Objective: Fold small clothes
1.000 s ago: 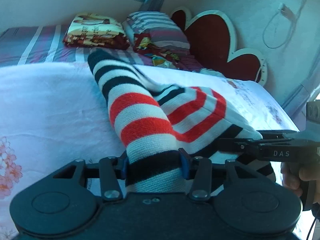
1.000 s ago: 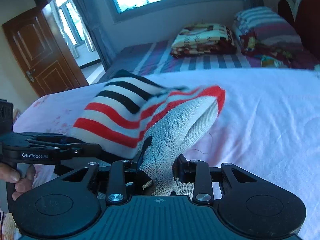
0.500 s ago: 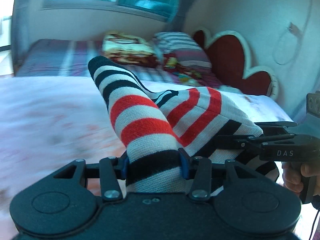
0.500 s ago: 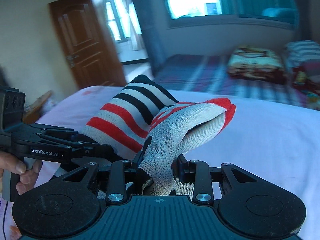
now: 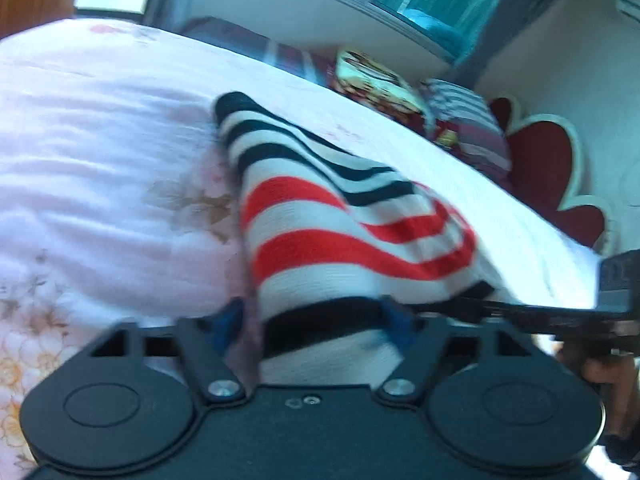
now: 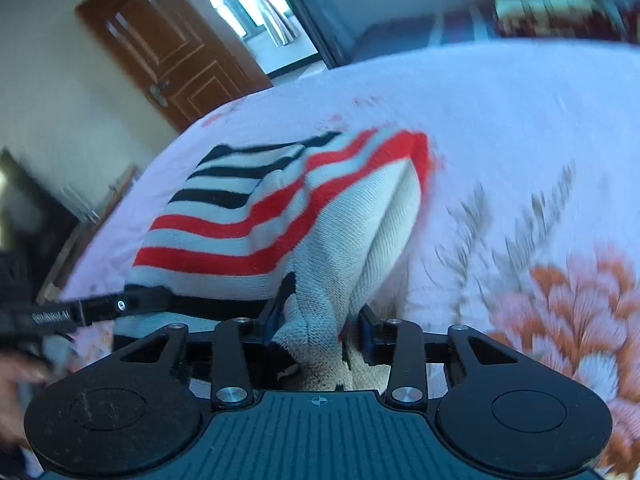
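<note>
Your left wrist camera sits low behind its fingers, close on the striped garment [image 5: 320,232], facing the headboard [image 5: 552,176]. Your right wrist camera faces the door [image 6: 168,52]. Both share garment and bedspread [image 5: 100,152].

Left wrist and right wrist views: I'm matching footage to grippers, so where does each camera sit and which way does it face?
Left wrist: on the left hand-held gripper, facing the heart-shaped headboard; right hand-held gripper enters.
Right wrist: on the right hand-held gripper, facing the wooden door; left hand-held gripper enters.
Shared: the striped sweater, clamped by both, and the floral bedspread.
</note>
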Demonstrator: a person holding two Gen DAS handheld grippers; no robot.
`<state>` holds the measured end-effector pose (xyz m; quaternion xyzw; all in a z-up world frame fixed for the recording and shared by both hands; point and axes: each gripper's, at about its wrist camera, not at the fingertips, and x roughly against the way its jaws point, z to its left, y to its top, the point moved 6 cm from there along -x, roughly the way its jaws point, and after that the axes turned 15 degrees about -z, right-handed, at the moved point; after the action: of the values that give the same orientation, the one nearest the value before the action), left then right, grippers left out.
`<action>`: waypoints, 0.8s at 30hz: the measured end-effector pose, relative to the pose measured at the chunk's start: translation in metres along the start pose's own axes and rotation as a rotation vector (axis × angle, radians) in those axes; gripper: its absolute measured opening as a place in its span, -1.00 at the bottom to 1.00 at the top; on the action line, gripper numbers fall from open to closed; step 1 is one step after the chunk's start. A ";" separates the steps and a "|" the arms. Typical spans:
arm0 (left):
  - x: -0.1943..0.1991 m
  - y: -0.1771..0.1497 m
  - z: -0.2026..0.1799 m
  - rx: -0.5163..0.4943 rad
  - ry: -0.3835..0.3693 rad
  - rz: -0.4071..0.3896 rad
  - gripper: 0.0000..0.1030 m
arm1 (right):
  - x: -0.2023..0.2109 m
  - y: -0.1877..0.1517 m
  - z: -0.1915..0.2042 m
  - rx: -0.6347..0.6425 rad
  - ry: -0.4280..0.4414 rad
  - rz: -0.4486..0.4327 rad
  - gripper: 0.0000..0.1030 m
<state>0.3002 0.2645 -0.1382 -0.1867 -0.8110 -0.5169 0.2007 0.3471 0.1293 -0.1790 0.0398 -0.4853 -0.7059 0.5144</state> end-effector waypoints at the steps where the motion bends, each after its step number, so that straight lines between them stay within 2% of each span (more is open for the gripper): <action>1: 0.000 0.000 0.002 -0.004 0.018 -0.004 0.71 | -0.002 0.002 0.002 -0.008 0.006 0.004 -0.20; 3: 0.008 0.006 0.002 0.000 -0.008 -0.016 0.41 | 0.004 0.009 0.008 0.019 0.007 -0.006 -0.20; 4: 0.016 0.011 0.000 -0.013 -0.021 -0.033 0.17 | 0.012 0.019 0.004 0.034 0.005 -0.031 -0.20; 5: 0.024 0.018 -0.002 -0.044 -0.008 -0.062 -0.02 | 0.016 0.028 0.004 0.042 -0.001 -0.062 -0.20; 6: 0.029 0.024 -0.005 -0.084 0.006 -0.082 -0.11 | 0.017 0.036 0.002 0.045 -0.008 -0.085 -0.20; 7: 0.032 0.028 -0.010 -0.130 0.013 -0.096 -0.39 | 0.013 0.043 -0.001 0.036 -0.014 -0.090 -0.20; 8: 0.031 0.034 -0.016 -0.167 0.019 -0.108 -0.50 | 0.007 0.048 -0.008 0.009 -0.023 -0.080 -0.20; 11: 0.017 0.042 -0.028 -0.189 0.001 -0.091 -0.50 | -0.013 0.063 -0.033 -0.100 -0.018 -0.056 -0.20; 13: 0.005 0.038 -0.032 -0.221 0.025 -0.059 -0.50 | -0.021 0.067 -0.037 -0.121 0.010 -0.043 -0.21; 14: 0.004 0.033 -0.032 -0.230 0.030 -0.049 -0.50 | -0.025 0.070 -0.036 -0.101 0.015 -0.050 -0.30; 15: 0.002 0.027 -0.031 -0.228 0.031 -0.031 -0.48 | -0.028 0.071 -0.035 -0.052 0.008 -0.053 -0.71; 16: 0.000 0.024 -0.030 -0.231 0.038 -0.023 -0.47 | -0.031 0.068 -0.033 0.003 -0.021 -0.046 -0.76; 19: -0.010 0.019 -0.032 -0.242 0.041 -0.011 -0.45 | -0.043 0.061 -0.034 0.107 -0.099 -0.032 -0.80; 22: -0.012 0.020 -0.034 -0.239 0.046 -0.008 -0.47 | -0.046 0.058 -0.034 0.097 -0.103 -0.023 -0.78; 24: 0.006 0.023 -0.037 -0.259 0.033 -0.027 -0.51 | -0.022 0.060 -0.026 0.132 -0.104 -0.052 -0.78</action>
<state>0.3119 0.2404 -0.1038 -0.1915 -0.7366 -0.6228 0.1813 0.4132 0.1294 -0.1596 0.0495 -0.5559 -0.6865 0.4662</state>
